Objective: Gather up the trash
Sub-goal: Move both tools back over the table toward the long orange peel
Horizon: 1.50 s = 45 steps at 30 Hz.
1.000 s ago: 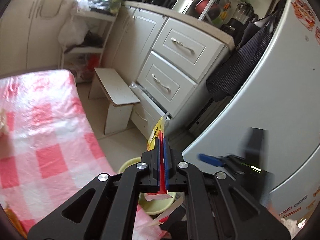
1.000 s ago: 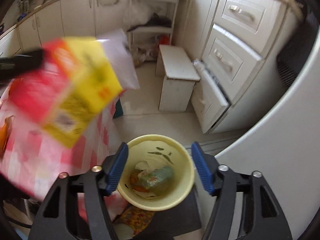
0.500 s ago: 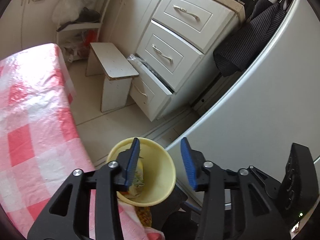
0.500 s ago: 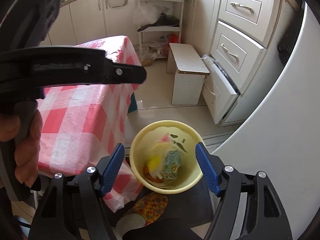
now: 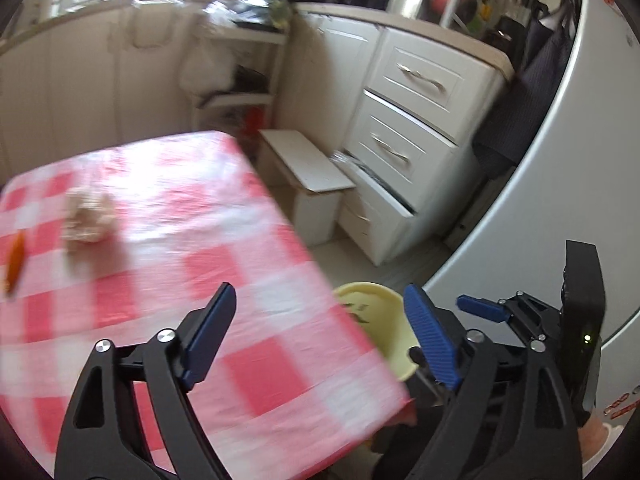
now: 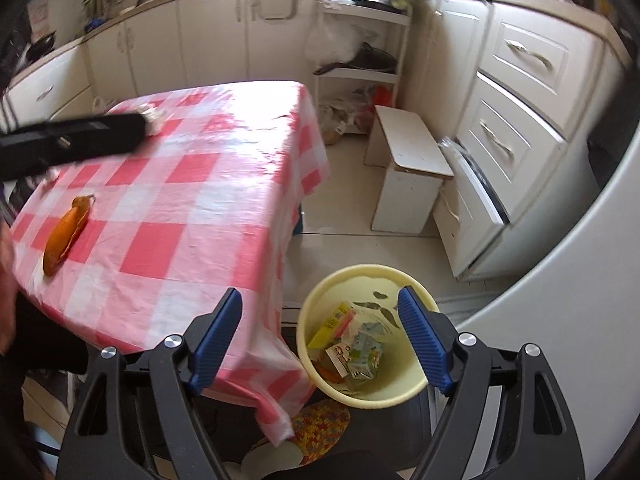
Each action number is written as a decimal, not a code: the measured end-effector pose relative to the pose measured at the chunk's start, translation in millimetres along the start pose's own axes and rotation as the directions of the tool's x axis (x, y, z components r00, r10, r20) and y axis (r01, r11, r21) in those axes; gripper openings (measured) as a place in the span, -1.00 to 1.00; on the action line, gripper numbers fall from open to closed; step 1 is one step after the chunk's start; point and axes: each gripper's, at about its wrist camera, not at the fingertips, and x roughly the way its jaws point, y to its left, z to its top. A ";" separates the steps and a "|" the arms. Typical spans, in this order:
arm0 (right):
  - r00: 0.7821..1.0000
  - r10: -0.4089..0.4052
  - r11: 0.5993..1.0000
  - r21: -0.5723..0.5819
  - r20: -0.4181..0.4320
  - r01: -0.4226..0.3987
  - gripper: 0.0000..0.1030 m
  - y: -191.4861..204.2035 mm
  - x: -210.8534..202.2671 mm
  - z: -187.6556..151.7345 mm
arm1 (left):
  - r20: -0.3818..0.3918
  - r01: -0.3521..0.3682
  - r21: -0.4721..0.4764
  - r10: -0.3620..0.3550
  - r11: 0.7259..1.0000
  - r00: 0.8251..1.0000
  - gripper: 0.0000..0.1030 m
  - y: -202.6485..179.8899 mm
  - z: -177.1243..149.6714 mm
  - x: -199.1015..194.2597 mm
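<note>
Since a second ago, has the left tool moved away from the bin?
Yes. The left tool has swung from over the bin to the table; the bin now sits at its right finger. Its jaws are opening, empty.

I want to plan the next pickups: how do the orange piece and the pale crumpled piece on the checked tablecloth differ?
The orange piece is long, flat and smooth; the crumpled piece is a pale, rounded wad. The orange piece lies near the table's near edge, while the crumpled piece sits farther in, towards the cabinets. Both rest loose on the tablecloth, outside the yellow bin, and no hand-held gripper touches either.
</note>
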 end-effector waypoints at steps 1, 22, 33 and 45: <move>1.000 0.000 1.000 -0.018 0.004 0.000 0.52 6.0 0.2 1.3 | 0.009 -0.018 -0.006 0.018 1.000 1.000 0.69 9.0 -1.4 -9.9; 0.970 0.240 0.953 -0.203 0.040 -0.227 0.56 155.8 -1.2 35.6 | 0.076 -0.318 -0.440 0.387 0.840 0.919 0.79 224.8 -79.3 -177.1; 0.943 0.331 0.921 -0.207 -0.031 -0.330 0.56 217.9 22.0 45.2 | -0.028 -0.415 -0.389 0.440 0.822 0.898 0.79 268.7 -55.7 -148.4; 0.942 0.320 0.916 -0.219 -0.101 -0.335 0.39 230.5 44.0 41.7 | -0.125 -0.436 -0.418 0.425 0.797 0.897 0.79 305.2 -46.4 -96.0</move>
